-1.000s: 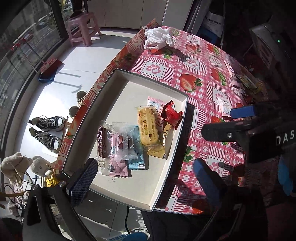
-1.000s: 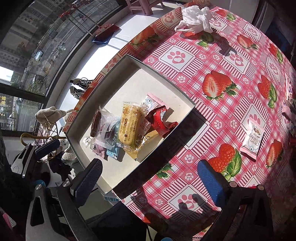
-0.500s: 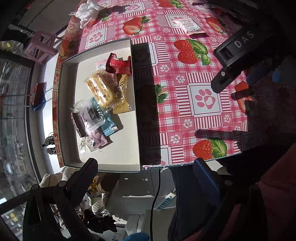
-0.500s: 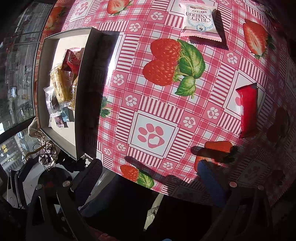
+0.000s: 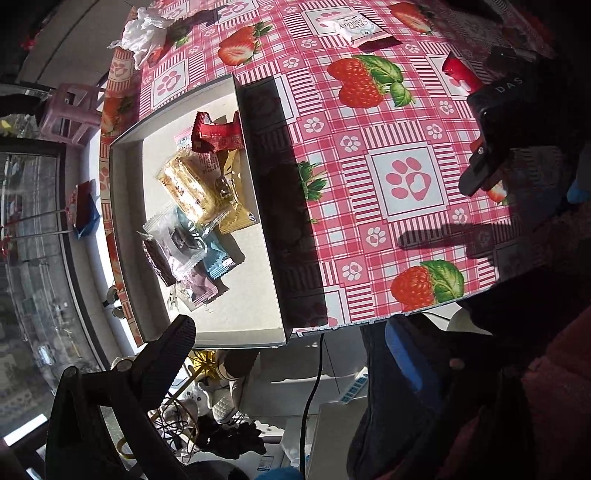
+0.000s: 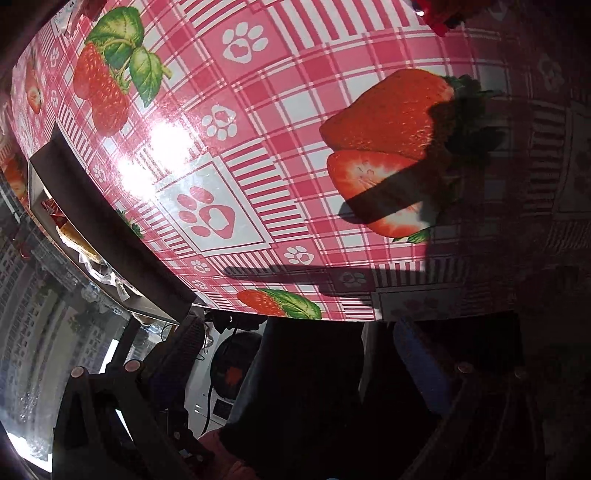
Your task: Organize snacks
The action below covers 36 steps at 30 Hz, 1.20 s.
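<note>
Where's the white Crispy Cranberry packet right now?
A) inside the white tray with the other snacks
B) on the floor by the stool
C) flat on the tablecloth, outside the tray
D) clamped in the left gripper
C: in the left wrist view the Crispy Cranberry packet lies flat on the strawberry tablecloth, well apart from the white tray that holds the other snacks, and the left gripper is open and empty.
</note>
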### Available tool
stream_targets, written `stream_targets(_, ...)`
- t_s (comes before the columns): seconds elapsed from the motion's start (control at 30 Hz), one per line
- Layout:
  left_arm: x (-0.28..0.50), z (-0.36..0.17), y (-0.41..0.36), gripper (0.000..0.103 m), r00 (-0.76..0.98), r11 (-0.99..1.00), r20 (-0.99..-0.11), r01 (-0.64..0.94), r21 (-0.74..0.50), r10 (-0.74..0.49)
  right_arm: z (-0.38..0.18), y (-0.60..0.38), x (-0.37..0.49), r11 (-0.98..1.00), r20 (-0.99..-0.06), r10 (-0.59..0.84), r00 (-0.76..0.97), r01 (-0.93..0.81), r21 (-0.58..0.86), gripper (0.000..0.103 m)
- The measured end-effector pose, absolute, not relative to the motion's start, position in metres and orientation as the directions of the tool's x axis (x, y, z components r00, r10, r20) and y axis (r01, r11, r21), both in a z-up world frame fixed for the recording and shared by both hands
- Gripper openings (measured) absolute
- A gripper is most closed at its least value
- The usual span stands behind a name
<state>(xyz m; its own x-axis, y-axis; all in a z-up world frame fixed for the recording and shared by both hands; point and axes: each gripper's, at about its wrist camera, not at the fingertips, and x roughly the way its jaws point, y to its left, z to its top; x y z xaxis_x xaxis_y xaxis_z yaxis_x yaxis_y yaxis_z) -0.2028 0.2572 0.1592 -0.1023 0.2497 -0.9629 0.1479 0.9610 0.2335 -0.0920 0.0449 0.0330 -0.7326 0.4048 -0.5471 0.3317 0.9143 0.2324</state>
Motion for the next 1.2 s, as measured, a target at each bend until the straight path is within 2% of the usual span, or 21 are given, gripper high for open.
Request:
stream_targets(0.23, -0.195, 0.161, 0.252, 0.103, -0.092, 0.95, -0.957, 0.182, 0.254, 0.274, 0.024, 0.036, -0.095, 0.877, -0.515, 0.475, -0.714, 0.43, 0.214, 0.103)
stream_targets(0.77, -0.186, 0.161, 0.245, 0.103, -0.084, 0.937, -0.951, 0.219, 0.273, 0.296, 0.015, 0.025, -0.098, 0.845, -0.492, 0.527, -0.693, 0.487, 0.219, 0.103)
stream_targets(1.2, -0.185, 0.16, 0.243, 0.103, -0.093, 0.934, -0.948, 0.225, 0.276, 0.303, 0.009, 0.014, -0.087, 0.879, -0.532, 0.471, -0.703, 0.428, 0.213, 0.103)
